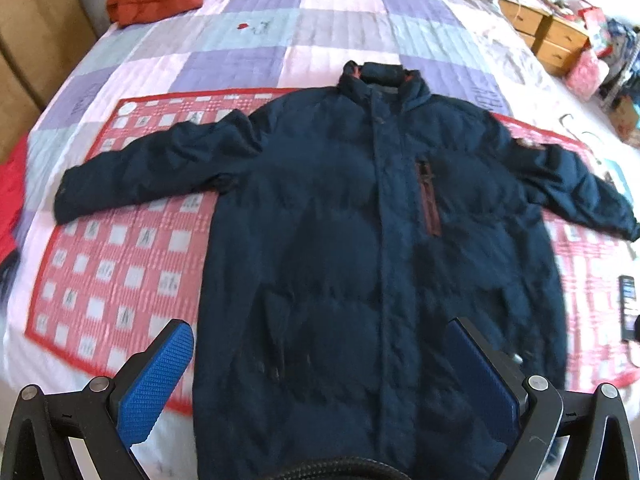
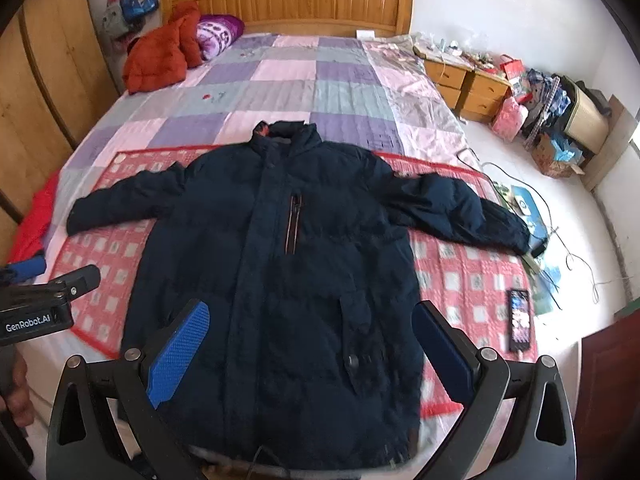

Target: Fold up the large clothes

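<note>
A dark navy jacket [image 2: 276,264] lies flat, front up, on a red checked mat [image 2: 472,276] on the bed [image 2: 280,76], its long axis running near to far with collar at the far end and sleeves spread left and right. Both the left tongs [image 1: 320,376] and right tongs [image 2: 312,352] hover above its near hem, spread wide and gripping nothing.

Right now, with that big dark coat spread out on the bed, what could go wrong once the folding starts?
Three things, probably. The navy jacket is puffy, so folds may spring back open. A phone lies on the red checked mat near the jacket's sleeve; swinging that sleeve inward might drag or knock it. Both the left gripper and the right gripper are open and hold nothing, and thick padding could slip from the blue pads.
</note>
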